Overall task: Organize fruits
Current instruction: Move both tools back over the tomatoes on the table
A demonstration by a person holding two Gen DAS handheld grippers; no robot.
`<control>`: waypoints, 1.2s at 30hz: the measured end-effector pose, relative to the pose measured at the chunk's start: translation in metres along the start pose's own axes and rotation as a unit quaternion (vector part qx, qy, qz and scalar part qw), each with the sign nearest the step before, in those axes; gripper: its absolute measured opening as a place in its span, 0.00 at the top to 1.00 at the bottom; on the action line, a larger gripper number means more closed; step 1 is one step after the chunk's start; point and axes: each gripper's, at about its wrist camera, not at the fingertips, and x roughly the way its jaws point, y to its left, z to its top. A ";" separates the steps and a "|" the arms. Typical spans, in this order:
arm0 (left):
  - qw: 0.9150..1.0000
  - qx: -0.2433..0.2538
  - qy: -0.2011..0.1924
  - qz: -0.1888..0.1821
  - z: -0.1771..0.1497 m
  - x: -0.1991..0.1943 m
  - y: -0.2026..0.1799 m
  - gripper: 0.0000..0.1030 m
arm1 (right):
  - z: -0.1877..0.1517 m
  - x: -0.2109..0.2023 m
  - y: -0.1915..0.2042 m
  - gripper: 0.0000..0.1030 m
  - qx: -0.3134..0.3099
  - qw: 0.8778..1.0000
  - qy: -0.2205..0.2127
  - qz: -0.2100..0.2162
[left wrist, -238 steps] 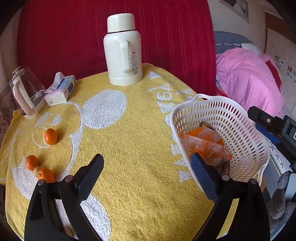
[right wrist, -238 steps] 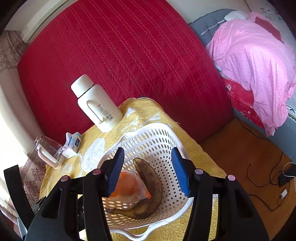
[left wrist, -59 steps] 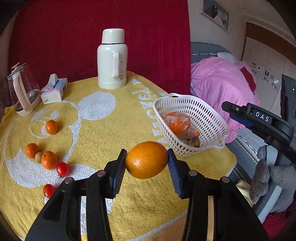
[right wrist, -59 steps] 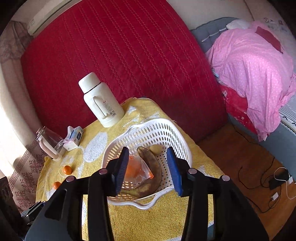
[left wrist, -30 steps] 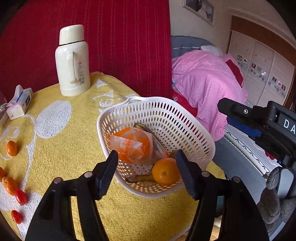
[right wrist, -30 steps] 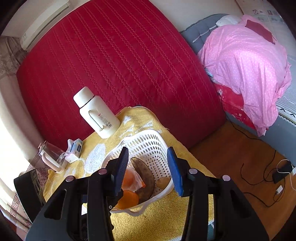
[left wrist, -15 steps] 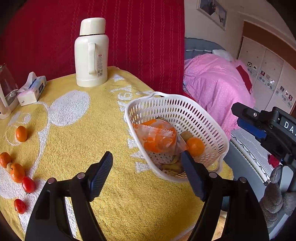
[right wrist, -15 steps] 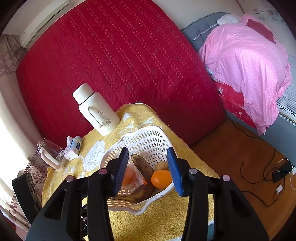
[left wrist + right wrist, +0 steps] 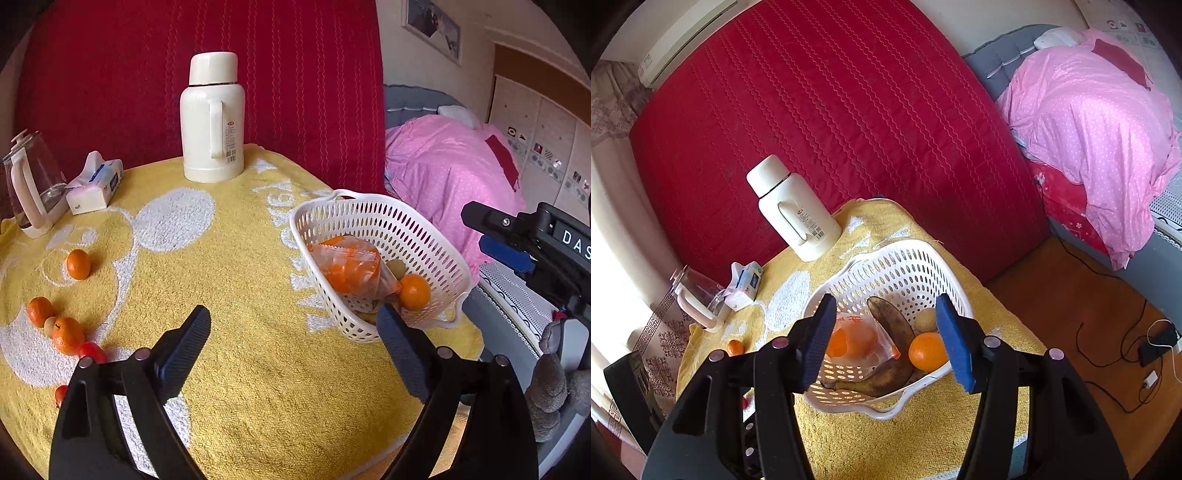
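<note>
The left gripper point(image 9: 291, 332) is empty and its jaws are opening wide above the yellow towel point(image 9: 236, 280). The right gripper point(image 9: 882, 332) hangs over the white basket point(image 9: 955, 291); its jaws are opening too, with nothing pressed between them.

In the basket lie an orange point(image 9: 928, 350), a dark banana point(image 9: 892, 332), a bagged orange fruit point(image 9: 855, 341) and a small yellowish fruit point(image 9: 925, 319). On the towel's left part wait the mandarins point(image 9: 78, 263) and some small red fruits point(image 9: 92, 352).

The next step is probably to fetch a mandarin. The left gripper should come low, with one finger on each side of a single fruit, because they lie touching in a row.

Between the fruits and the basket the towel is free. The basket stands near the table's right edge, and the glass kettle point(image 9: 31, 192) and tissue pack point(image 9: 96, 182) stand behind the mandarins.
</note>
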 end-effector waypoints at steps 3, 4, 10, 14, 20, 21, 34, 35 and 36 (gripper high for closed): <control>1.000 0.001 -0.004 0.015 -0.002 -0.004 0.006 0.12 | -0.004 0.002 0.006 0.43 -0.007 1.000 0.005 0.005; 1.000 -0.001 -0.004 0.018 -0.003 -0.006 0.009 0.12 | -0.005 0.003 0.008 0.43 -0.010 1.000 0.007 0.007; 0.999 -0.026 -0.004 0.033 -0.009 -0.014 0.032 0.12 | -0.015 0.007 0.022 0.43 -0.025 0.999 0.016 0.016; 0.998 -0.040 -0.007 0.046 -0.013 -0.022 0.048 0.12 | -0.021 0.008 0.032 0.43 -0.038 0.999 0.022 0.026; 0.996 -0.055 -0.010 0.074 -0.024 -0.034 0.071 0.12 | -0.034 0.010 0.051 0.43 -0.064 0.996 0.037 0.044; 0.995 -0.058 -0.010 0.079 -0.026 -0.036 0.076 0.12 | -0.037 0.010 0.054 0.43 -0.068 0.996 0.039 0.047; 0.985 -0.103 0.001 0.136 -0.059 -0.059 0.143 0.12 | -0.070 0.013 0.096 0.43 -0.136 0.985 0.069 0.076; 0.985 -0.106 0.002 0.138 -0.061 -0.060 0.147 0.13 | -0.074 0.013 0.100 0.43 -0.143 0.984 0.071 0.078; 0.984 -0.108 0.003 0.140 -0.063 -0.061 0.151 0.15 | -0.077 0.014 0.102 0.43 -0.150 0.983 0.074 0.080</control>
